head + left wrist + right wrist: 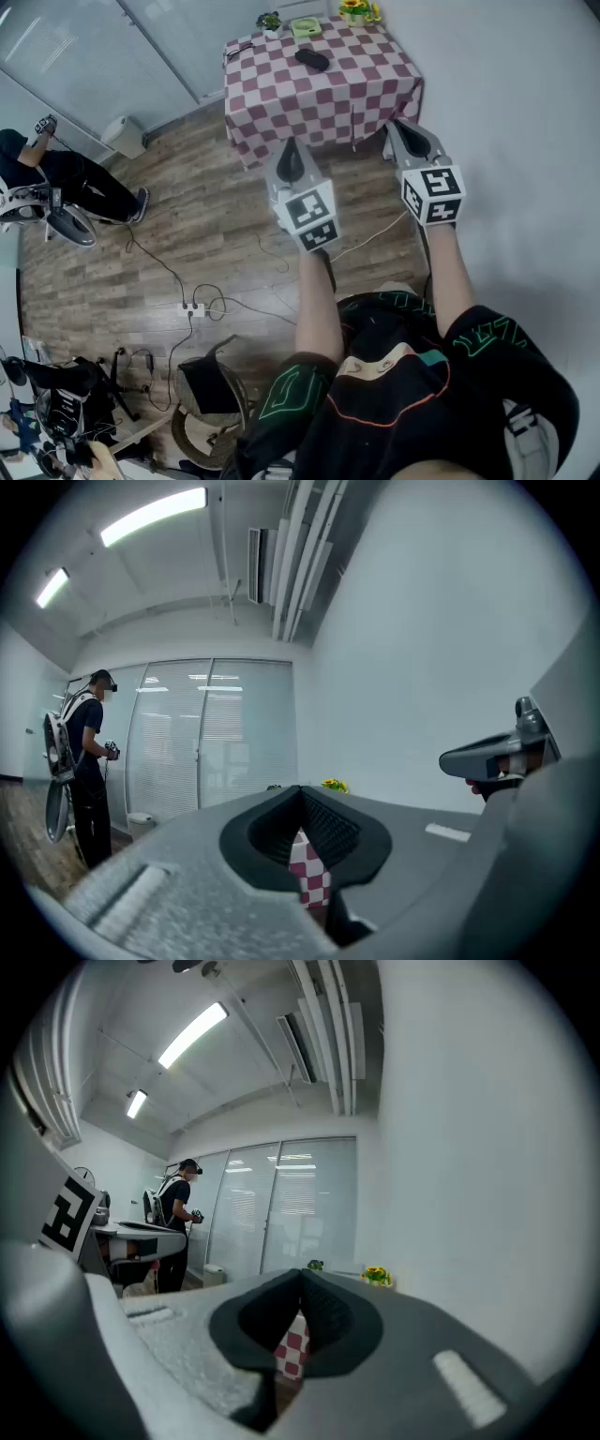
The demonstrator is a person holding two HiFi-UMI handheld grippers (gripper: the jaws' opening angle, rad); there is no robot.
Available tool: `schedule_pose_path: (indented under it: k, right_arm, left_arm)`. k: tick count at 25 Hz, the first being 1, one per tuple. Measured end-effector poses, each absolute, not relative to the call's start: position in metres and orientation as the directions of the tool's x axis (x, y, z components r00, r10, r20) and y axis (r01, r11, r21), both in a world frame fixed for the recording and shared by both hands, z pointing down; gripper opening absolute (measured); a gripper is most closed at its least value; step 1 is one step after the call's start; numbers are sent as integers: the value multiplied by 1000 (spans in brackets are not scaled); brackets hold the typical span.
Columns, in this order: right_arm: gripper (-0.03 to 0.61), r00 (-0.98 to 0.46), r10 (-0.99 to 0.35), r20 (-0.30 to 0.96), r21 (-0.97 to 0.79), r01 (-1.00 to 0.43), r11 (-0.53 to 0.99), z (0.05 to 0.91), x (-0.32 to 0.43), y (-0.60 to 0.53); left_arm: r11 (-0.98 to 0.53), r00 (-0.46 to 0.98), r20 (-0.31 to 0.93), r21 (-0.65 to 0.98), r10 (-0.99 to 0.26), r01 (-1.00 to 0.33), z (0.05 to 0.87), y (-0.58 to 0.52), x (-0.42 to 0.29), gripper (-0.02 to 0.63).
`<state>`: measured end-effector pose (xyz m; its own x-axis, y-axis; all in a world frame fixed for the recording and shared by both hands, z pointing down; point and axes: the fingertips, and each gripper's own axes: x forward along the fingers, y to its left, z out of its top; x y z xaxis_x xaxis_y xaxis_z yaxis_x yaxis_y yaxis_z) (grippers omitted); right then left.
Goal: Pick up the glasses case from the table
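Note:
The black glasses case (312,59) lies on a table with a red-and-white checked cloth (366,89), far ahead in the head view. Both grippers are held level over the wooden floor, short of the table's near edge. My left gripper (289,145) is shut with nothing in it, and its pads meet at the tip (302,791). My right gripper (395,128) is also shut and empty, its jaws closed together (302,1276). Only a strip of the checked cloth (307,878) shows below the closed jaws in the gripper views; the case is hidden there.
On the table's far side stand a small potted plant (269,21), a green object (306,27) and yellow flowers (354,8). A white wall runs along the right. A person (56,173) stands at the left, and cables with a power strip (192,307) lie on the floor.

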<state>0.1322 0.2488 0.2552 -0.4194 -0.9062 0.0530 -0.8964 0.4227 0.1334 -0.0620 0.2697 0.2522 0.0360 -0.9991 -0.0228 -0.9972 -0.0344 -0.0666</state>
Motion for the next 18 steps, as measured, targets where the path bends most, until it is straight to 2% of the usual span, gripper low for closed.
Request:
schedule_pose_path:
  k: [18]
  right_arm:
    - [3,-377,-925,55,57,-923,380,253,169,222]
  left_arm:
    - [-93,93,-6,31,-996,-995,263,236,-47,9]
